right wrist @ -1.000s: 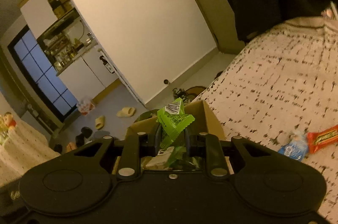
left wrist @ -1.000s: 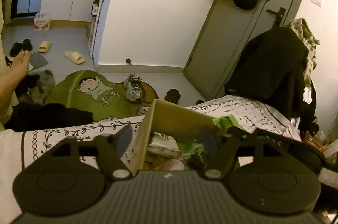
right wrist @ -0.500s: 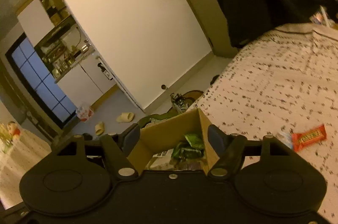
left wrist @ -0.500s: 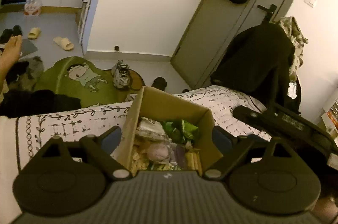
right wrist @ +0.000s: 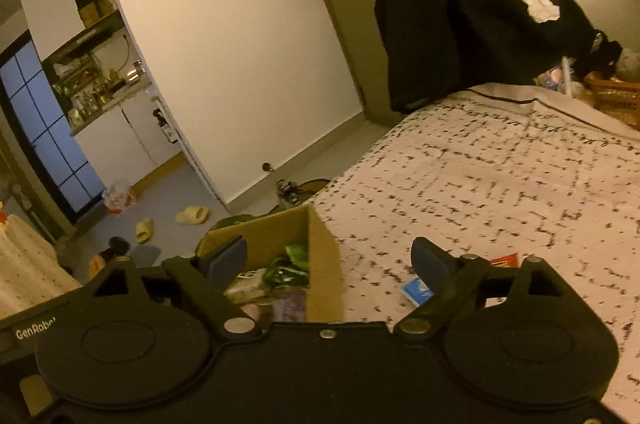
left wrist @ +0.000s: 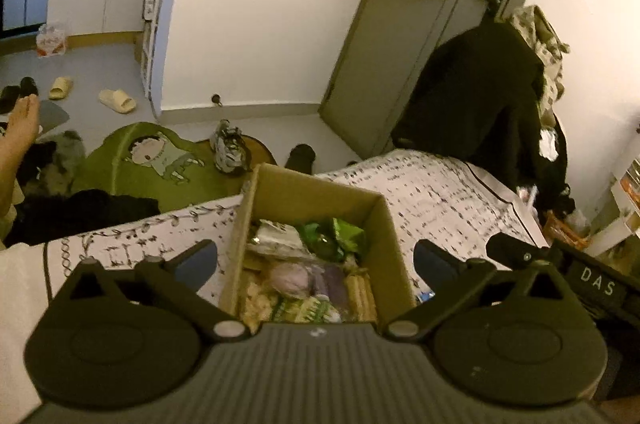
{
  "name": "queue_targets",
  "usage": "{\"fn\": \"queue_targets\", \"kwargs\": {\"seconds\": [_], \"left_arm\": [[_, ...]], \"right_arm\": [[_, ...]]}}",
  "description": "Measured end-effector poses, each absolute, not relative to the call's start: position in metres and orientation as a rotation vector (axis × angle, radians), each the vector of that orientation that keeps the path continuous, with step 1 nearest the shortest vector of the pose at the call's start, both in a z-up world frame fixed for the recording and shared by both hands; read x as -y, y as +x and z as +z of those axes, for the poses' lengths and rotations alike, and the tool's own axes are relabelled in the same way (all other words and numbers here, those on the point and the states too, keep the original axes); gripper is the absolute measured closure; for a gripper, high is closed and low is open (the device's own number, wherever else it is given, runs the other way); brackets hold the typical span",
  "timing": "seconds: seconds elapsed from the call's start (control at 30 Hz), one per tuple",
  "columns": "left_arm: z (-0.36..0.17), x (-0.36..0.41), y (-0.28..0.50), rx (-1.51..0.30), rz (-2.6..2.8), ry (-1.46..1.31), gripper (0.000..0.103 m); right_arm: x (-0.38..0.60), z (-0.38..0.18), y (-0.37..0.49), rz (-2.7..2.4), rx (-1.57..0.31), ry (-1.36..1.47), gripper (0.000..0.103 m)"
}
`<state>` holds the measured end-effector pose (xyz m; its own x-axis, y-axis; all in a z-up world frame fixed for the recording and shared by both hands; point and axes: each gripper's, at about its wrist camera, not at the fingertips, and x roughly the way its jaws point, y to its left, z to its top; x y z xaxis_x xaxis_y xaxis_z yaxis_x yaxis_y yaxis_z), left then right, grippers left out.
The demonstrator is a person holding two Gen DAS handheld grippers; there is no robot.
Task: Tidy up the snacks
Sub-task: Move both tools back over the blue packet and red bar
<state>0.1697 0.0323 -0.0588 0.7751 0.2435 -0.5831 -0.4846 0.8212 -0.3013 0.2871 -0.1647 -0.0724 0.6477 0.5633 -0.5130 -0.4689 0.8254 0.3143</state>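
An open cardboard box (left wrist: 316, 192) sits on the bed, filled with several snack packets. A green packet (left wrist: 336, 234) lies on top near the far wall, and a purple one (left wrist: 296, 278) lies nearer me. My left gripper (left wrist: 314, 258) hovers over the box, its jaws opening either side of it and pressing on nothing. The right wrist view shows the box (right wrist: 320, 252) at lower left with the green packet (right wrist: 294, 260) inside. My right gripper (right wrist: 328, 258) is above the box's right wall, jaws opening and empty. A blue packet (right wrist: 414, 290) and a red bar (right wrist: 504, 259) lie on the sheet behind its right finger.
The bed's patterned sheet (right wrist: 500, 176) stretches away to the right. A chair draped in a black coat (left wrist: 472, 96) stands by the door. On the floor are a green rug (left wrist: 152, 160), shoes and slippers. A person's foot (left wrist: 22, 128) is at the far left.
The right gripper let go of the green packet, which now lies in the box, then opened wide and drew back to the right. The left gripper widened and pulled back, showing more of the box.
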Motion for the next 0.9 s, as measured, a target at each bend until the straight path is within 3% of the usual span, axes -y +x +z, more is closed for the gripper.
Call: {"fn": "queue_targets", "kwargs": {"seconds": [0.53, 0.9], "left_arm": [[-0.056, 0.028, 0.211, -0.583, 0.301, -0.409, 0.000], [-0.063, 0.070, 0.257, -0.596, 0.227, -0.399, 0.003]], "right_arm": [[0.243, -0.086, 0.332, 0.428, -0.679, 0.270, 0.014], [0.274, -0.141, 0.366, 0.378, -0.772, 0.453, 0.017]]}}
